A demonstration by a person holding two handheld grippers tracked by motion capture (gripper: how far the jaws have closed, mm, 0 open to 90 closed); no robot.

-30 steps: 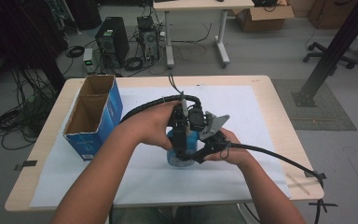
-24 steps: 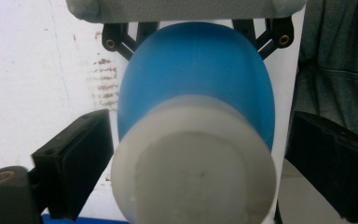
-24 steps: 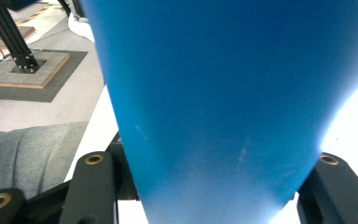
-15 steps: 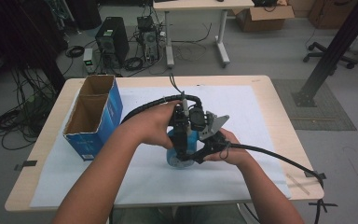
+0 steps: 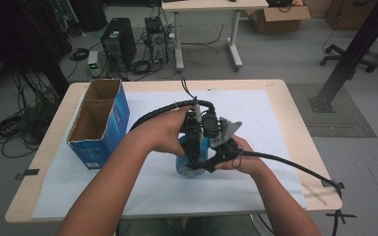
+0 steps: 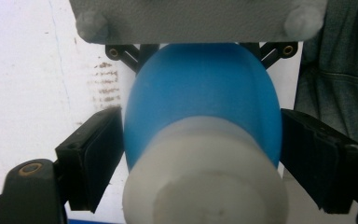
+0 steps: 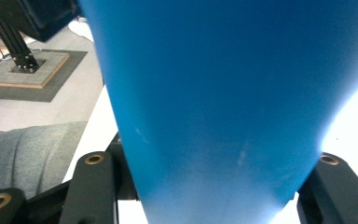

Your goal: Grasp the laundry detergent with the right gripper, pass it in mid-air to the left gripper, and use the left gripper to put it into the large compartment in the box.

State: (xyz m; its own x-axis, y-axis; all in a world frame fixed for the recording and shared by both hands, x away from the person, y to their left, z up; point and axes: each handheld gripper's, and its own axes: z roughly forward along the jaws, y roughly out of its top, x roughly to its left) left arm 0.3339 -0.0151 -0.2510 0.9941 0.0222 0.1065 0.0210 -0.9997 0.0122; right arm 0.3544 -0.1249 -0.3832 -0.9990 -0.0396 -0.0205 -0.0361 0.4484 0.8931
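**Both grippers meet at a blue bottle in the middle of the counter**

A blue bottle (image 5: 189, 164) with a white cap (image 6: 205, 182) stands on the white sheet (image 5: 275, 128) that covers the counter (image 5: 295, 103), near its front edge and between the person's two hands. The right gripper (image 5: 211, 164) comes in from the right and is clamped on the bottle's body, its jaws pressed to either side of the blue wall in the right gripper view. The left gripper (image 5: 193, 150) reaches down from above. Its jaws have just been closing around the bottle's upper part, just below the cap. In the left gripper view the left pad lies against the blue side, while whether the right pad touches cannot be told. A blue cardboard box (image 5: 98, 123), open at the top and split into two compartments, stands well apart at the counter's left.
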